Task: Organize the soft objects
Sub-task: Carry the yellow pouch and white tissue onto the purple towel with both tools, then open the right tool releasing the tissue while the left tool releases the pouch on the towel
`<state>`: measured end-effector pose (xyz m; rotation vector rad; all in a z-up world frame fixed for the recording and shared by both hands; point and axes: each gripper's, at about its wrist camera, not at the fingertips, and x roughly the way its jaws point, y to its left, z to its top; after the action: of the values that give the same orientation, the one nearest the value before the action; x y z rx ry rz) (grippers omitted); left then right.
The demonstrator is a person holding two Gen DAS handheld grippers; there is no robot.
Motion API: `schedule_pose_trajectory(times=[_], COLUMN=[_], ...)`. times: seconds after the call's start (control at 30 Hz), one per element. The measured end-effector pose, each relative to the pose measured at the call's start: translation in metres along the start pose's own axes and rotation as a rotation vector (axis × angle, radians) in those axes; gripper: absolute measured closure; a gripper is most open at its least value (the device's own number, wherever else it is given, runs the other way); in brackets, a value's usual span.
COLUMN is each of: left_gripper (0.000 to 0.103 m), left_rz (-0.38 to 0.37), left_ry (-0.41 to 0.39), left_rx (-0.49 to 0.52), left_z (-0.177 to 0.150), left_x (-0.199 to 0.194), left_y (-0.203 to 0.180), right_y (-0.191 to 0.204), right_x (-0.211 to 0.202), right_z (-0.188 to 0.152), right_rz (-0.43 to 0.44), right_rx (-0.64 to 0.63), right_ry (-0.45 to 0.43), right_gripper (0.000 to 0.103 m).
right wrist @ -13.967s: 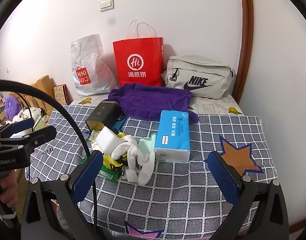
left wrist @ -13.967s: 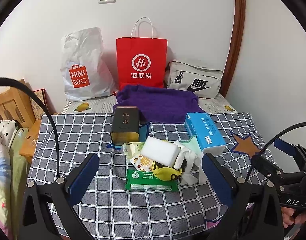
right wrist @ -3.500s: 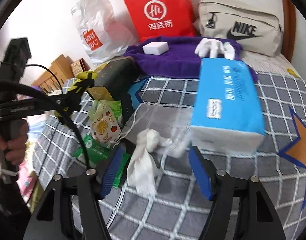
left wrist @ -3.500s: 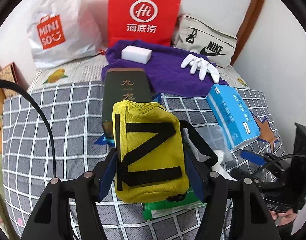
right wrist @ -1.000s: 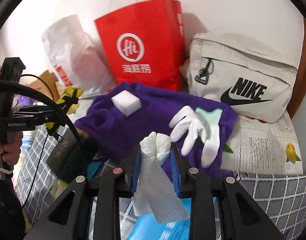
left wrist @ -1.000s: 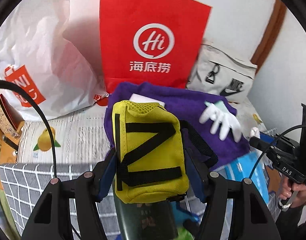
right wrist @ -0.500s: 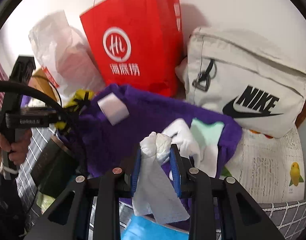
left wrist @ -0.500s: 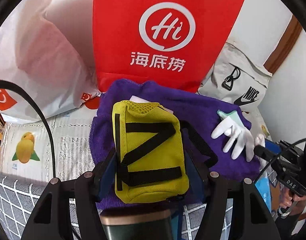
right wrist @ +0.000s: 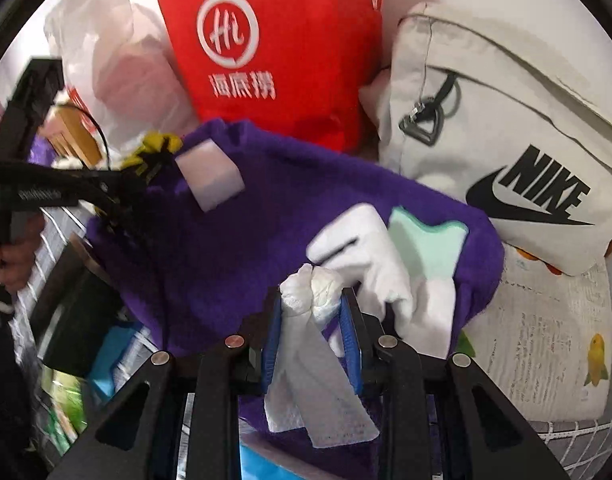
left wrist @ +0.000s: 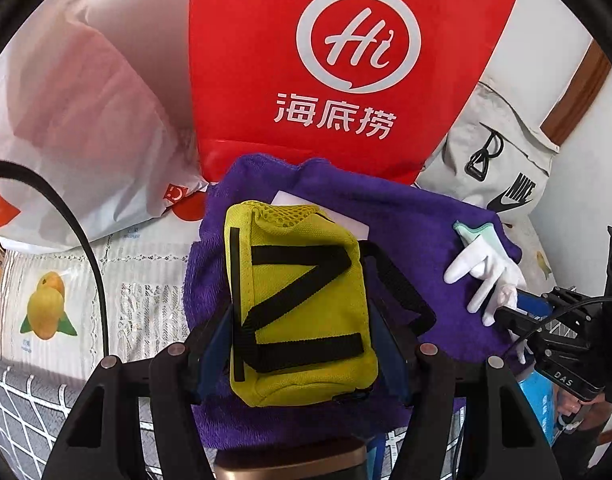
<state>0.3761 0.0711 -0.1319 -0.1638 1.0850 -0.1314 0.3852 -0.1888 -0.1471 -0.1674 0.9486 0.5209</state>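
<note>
My left gripper [left wrist: 301, 344] is shut on a yellow pouch [left wrist: 297, 304] with black straps, held over the purple towel [left wrist: 406, 224]. A white sponge block [left wrist: 322, 216] on the towel peeks out behind the pouch. My right gripper [right wrist: 312, 324] is shut on a crumpled white cloth [right wrist: 314, 344] that hangs down between its blue pads, just above the towel [right wrist: 233, 260]. White gloves with a mint cuff [right wrist: 386, 256] lie on the towel right ahead of it, and the sponge block [right wrist: 209, 178] lies at the far left. In the left wrist view the gloves [left wrist: 482, 272] lie beside the right gripper.
A red paper bag [left wrist: 338, 60], a white plastic bag [left wrist: 77, 120] and a grey Nike bag [right wrist: 498, 152] stand against the wall behind the towel. A dark tin [right wrist: 73, 320] and a blue tissue pack [left wrist: 542, 404] sit on the checked cloth. A hand [right wrist: 13, 256] grips the left tool.
Both grippers have moved forward and down toward the purple towel, which now fills more of each view. Each keeps its hold, the pouch on the left and the white cloth on the right.
</note>
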Motion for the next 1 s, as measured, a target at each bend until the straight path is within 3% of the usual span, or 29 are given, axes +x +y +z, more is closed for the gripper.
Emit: schedule_pose_trajectory(times=[0.27,0.47,0.57,0.63,0.83,1.0], left_gripper=[0.040,0.038,0.038,0.035,0.025,0.025], left_rz=[0.037,0.023,0.030,0.026,0.044,0.043], left_ry=[0.024,0.055,0.061,0.074,0.073,0.052], left_rx=[0.019,0.047,0.061,0.060,0.065,0.059], left_z=[0.001,-0.002,-0.003,-0.002,-0.001,0.003], left_x=[0.012,0.023,0.026,0.027,0.023,0.010], left_y=[-0.002,-0.010,-0.012,-0.012,-0.013,-0.012], right_y=[-0.013,-0.013,-0.013,-0.014,-0.005,0.002], right_x=[0.011,0.014,0.015,0.015,0.009,0.005], right_z=[-0.002,-0.002,-0.001,-0.002,-0.001,0.001], right_rz=[0.004,-0.004,0.007,0.014,0.013,-0.001], right_rx=[0.020,0.018,0.021,0.025,-0.018,-0.032], right_ry=[0.043,0.056,0.062,0.066,0.037,0.022], right_gripper=[0.074,0.073,0.068,0.056,0.039,0.038])
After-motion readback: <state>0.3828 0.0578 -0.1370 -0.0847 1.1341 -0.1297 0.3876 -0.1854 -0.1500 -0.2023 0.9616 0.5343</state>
